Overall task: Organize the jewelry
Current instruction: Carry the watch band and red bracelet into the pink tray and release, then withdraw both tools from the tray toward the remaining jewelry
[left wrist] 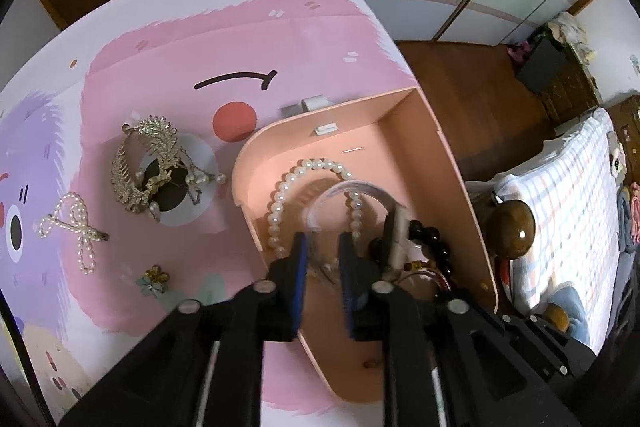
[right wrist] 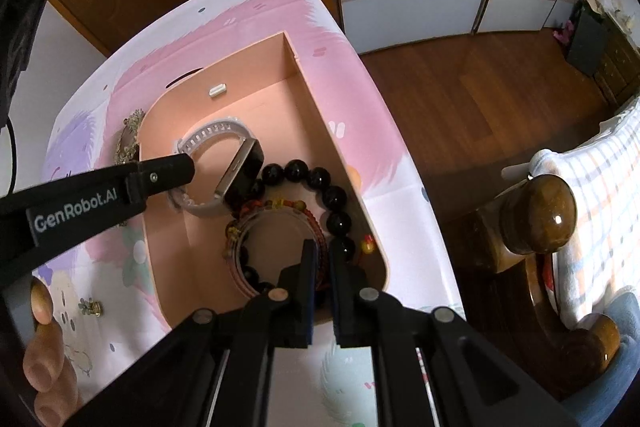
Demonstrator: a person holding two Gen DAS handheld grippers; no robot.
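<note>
A pink box [left wrist: 404, 115] stands open on the table; it also shows in the right wrist view [right wrist: 304, 83]. Inside lie a pearl bracelet [left wrist: 280, 195], a watch with a pale strap [right wrist: 224, 163], a black bead bracelet [right wrist: 320, 183] and a red-brown bead string [right wrist: 280, 207]. My left gripper [left wrist: 323, 247] hangs over the box with a narrow gap between its fingers and nothing between them. My right gripper [right wrist: 320, 255] is over the black beads, its fingers close together with nothing between them. On the table lie a gold hair comb [left wrist: 148, 159], a pearl bow clip [left wrist: 74, 227] and a small flower clip [left wrist: 154, 279].
The table wears a pink and purple cartoon cover [left wrist: 248, 39]. Its right edge drops to a wooden floor [right wrist: 480, 75]. A bed with a wooden knob post [right wrist: 536, 215] stands to the right. A hand [right wrist: 44, 347] holds the left gripper's handle.
</note>
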